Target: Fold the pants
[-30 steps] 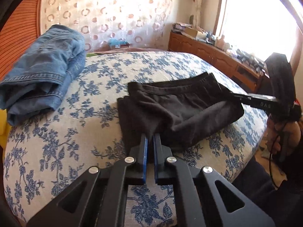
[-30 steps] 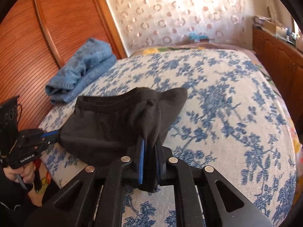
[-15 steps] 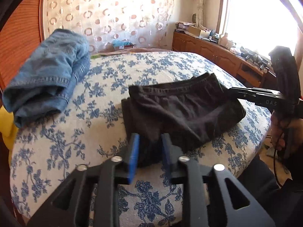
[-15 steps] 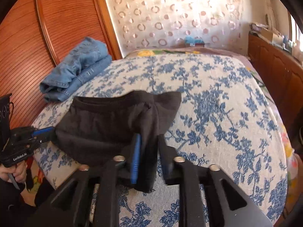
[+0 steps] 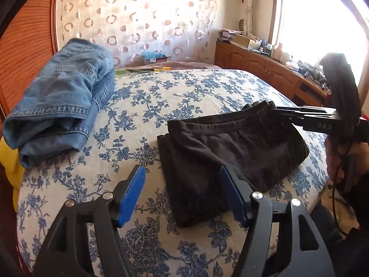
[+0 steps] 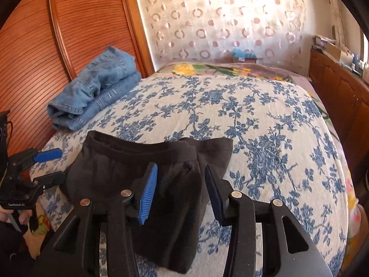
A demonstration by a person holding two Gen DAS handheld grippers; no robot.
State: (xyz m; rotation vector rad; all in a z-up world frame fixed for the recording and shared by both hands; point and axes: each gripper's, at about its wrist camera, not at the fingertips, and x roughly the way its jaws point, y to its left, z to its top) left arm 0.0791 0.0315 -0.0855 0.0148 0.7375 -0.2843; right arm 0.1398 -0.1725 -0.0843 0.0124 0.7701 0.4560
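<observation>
At the bottom of the left view, the left gripper (image 5: 182, 194) is wide open and holds nothing. The folded black pants (image 5: 230, 152) lie on the bed (image 5: 138, 106) just past it, with one corner between its blue fingers (image 5: 130, 195). In the right view, the right gripper (image 6: 181, 189) is open too, and the pants (image 6: 129, 173) sit loose between its fingers. Farther back, at the upper left, folded blue jeans (image 5: 62, 101) rest on the bed.

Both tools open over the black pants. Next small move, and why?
Probably back both tools off. The left tool and right tool are open, and the black pants lie folded on the bed, near its edge.
</observation>
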